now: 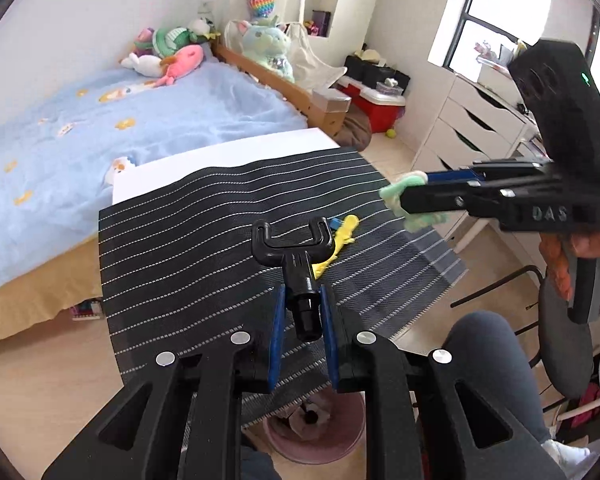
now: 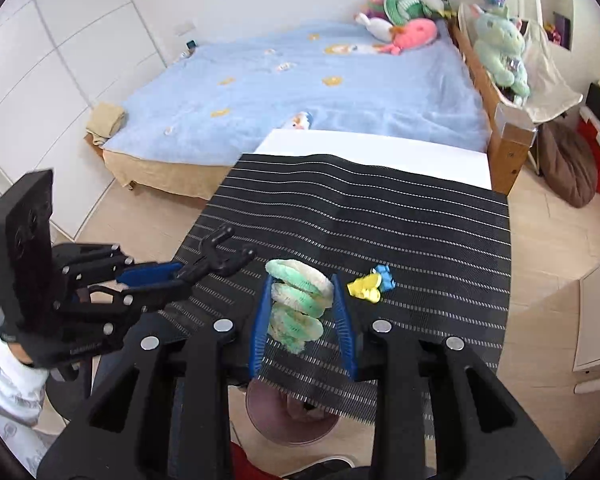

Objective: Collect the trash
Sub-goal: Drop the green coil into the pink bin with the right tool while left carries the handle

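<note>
Now, left to right across the scene:

Bed: a bed [image 2: 340, 92] with a light blue blanket is lying behind the surface, with plush toys [image 2: 404, 28] piling at its head.

Left tongs: the left tongs [image 1: 300, 312] are clamping on the stem of a black plastic holder [image 1: 292, 248], its blue pads [image 1: 277, 320] pressing on either side. In the right wrist view the left tongs [image 2: 168, 276] are reaching in from the left, the holder [image 2: 220, 258] sticking out over the mat's left edge.

Black plastic holder: it is being held above the mat, forked end pointing away from the tongs.

Surface: a white surface [image 2: 380, 148] is carrying a black mat with white dashed stripes [image 2: 380, 216], which is hanging over the near edge.

Trash bin: a pink bin [image 2: 288, 416] is standing on the floor under the near edge of the mat, partly hidden by it; something is lying inside, too dim to name.

Right tongs: the right tongs [image 2: 304, 308] are gripping a green-and-white fuzzy coil [image 2: 300, 304] between the blue pads [image 2: 260, 312]. From the left wrist view the right tongs [image 1: 404, 196] are coming in from the right with the coil [image 1: 404, 188] bunching around their tips, above the mat's right edge.

Yellow scrap: a yellow crumpled piece [image 2: 366, 286] is lying on the mat just right of the coil, touching a small blue piece [image 2: 386, 276]. In the left wrist view the yellow piece [image 1: 342, 236] is lying just beyond the holder.

Drawers: white drawers [image 1: 472, 128] are standing at the far right under a window.
</note>
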The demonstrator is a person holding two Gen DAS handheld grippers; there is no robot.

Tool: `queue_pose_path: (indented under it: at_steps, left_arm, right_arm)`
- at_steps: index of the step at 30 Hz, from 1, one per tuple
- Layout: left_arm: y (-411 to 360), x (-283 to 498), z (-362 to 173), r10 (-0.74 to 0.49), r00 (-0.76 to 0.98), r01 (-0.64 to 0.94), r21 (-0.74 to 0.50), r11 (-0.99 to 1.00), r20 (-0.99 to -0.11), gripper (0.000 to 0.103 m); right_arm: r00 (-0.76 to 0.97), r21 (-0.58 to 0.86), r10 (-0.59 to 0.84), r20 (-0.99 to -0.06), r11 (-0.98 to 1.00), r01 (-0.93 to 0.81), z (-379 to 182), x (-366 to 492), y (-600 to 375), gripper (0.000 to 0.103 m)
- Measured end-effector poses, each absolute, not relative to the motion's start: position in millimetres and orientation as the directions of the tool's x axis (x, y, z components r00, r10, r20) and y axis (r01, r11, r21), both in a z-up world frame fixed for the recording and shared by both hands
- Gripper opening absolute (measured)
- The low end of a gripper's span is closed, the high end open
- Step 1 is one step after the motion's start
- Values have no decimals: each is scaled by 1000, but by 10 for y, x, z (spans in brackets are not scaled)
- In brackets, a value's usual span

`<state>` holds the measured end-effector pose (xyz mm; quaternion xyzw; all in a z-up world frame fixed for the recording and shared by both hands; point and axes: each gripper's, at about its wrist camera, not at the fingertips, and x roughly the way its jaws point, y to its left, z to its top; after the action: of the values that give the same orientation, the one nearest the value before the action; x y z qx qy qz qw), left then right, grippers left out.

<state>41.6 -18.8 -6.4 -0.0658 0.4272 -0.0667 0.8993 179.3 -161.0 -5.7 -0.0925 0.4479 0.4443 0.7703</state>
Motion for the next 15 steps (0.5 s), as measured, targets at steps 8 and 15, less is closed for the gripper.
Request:
queue_pose_path:
  at_steps: [8,15]
  left_arm:
    - [-284,115,53,-179,645,75,-171,982,-743,17]
    - [-348,-148,72,-185,644,79,-175,981,-742,17]
  right_arm:
    - [222,253,639,-736,564,-786,53,1283,-1928,30]
    - [220,233,630,-745,555,-799,-7,952,-2066,30]
